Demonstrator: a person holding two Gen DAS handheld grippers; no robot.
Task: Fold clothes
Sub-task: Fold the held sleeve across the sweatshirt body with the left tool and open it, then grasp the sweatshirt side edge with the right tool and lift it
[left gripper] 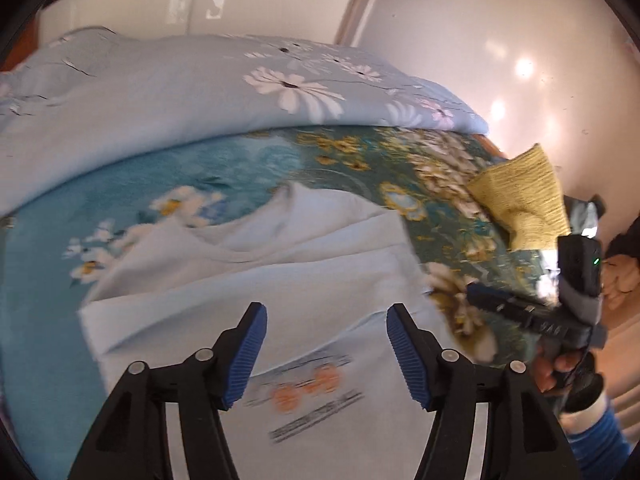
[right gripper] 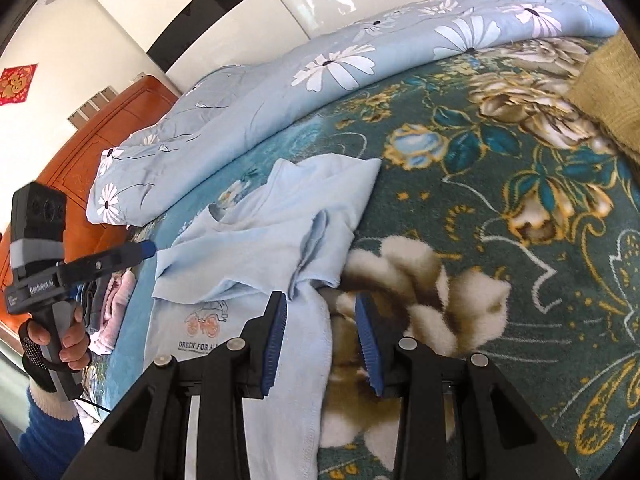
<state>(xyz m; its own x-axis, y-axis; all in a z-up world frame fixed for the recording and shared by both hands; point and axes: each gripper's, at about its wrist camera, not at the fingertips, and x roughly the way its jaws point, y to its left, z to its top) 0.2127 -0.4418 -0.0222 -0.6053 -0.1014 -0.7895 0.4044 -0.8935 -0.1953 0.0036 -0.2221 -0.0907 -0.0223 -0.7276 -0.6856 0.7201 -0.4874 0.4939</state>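
While the light blue T-shirt [right gripper: 256, 248] is lying partly folded on the floral bed blanket [right gripper: 500, 216], you are holding the left claw [left gripper: 326, 354] and the right claw [right gripper: 320, 340] spread, gripping nothing. Soft, light cloth is going to sag; pinching the hem edge looks safest. Motion blur is obscuring the print in the left view, and the lower hem is running out of frame.
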